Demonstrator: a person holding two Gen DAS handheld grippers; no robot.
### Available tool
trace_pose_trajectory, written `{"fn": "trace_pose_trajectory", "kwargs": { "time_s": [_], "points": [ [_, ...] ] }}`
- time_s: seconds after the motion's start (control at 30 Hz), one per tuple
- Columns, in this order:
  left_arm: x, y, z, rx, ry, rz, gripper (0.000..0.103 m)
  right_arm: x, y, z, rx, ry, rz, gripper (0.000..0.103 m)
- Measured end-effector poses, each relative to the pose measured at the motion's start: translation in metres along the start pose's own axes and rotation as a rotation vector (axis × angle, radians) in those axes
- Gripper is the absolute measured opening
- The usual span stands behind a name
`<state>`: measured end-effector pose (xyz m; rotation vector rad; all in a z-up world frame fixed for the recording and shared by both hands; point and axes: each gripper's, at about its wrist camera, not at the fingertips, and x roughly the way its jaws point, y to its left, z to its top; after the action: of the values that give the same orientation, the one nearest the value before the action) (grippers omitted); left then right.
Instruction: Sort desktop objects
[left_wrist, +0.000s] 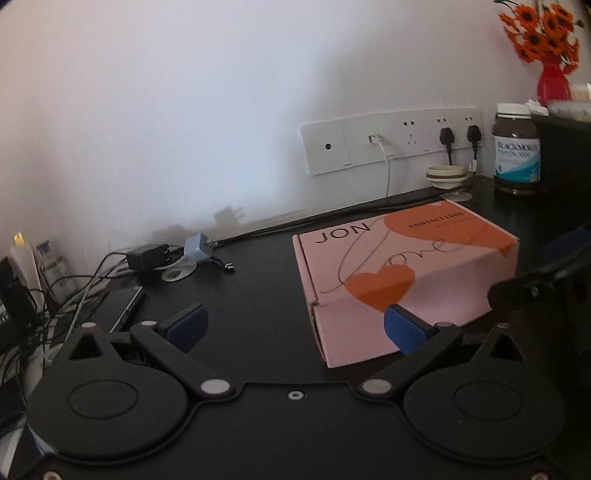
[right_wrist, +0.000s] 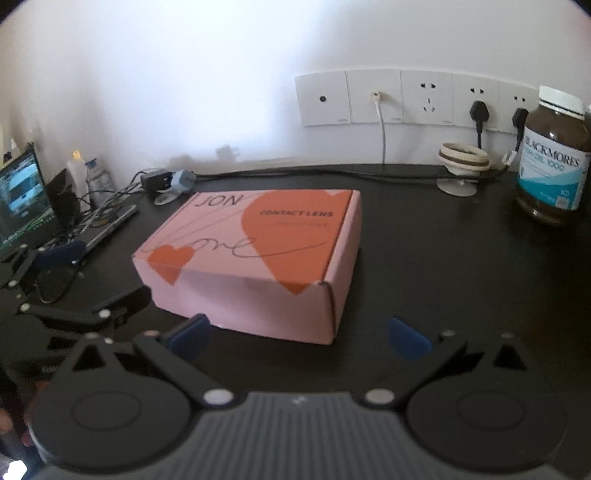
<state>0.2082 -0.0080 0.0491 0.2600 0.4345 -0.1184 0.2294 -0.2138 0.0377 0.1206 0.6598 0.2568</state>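
Resting mid-bench on the black bench (right_wrist: 424, 258), the pink cardboard box with orange hearts (right_wrist: 255, 254) lies flat. Both hand-held grippers, left (left_wrist: 295, 325) and right (right_wrist: 299, 334), hover just before it, fingers spread apart, empty.

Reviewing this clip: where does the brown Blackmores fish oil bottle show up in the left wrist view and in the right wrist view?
Left wrist view: the Blackmores bottle stands at the right edge, by the wall, beyond the pink contact lens box.
Right wrist view: the bottle stands at the far right, larger, right of the pink box.
Shared landmark: the white wall socket strip, with two black plugs just left of the bottle in both views.
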Motion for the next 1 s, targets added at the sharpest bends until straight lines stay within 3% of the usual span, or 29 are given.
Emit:
{"fn": "trace_pose_trajectory", "kwargs": {
  "time_s": [0.2, 0.47, 0.67, 0.83, 1.0],
  "points": [
    [0.0, 0.007, 0.001, -0.046, -0.043, -0.002, 0.103, -0.006, -0.001, 0.005, -0.001, -0.021, -0.007, 0.102],
    [0.013, 0.011, 0.008, -0.078, -0.039, -0.012, 0.103, -0.005, 0.0, 0.017, 0.034, -0.065, 0.005, 0.102],
    [0.022, 0.013, 0.008, -0.107, -0.057, -0.05, 0.103, 0.013, 0.005, 0.024, 0.0, -0.039, -0.023, 0.102],
    [0.032, 0.013, 0.01, -0.119, -0.067, -0.048, 0.103, 0.023, 0.005, 0.027, 0.008, -0.026, 0.028, 0.102],
    [0.04, 0.017, 0.012, -0.147, -0.055, -0.066, 0.103, 0.029, 0.0, 0.034, 0.028, -0.039, 0.011, 0.102]
  ]
}}
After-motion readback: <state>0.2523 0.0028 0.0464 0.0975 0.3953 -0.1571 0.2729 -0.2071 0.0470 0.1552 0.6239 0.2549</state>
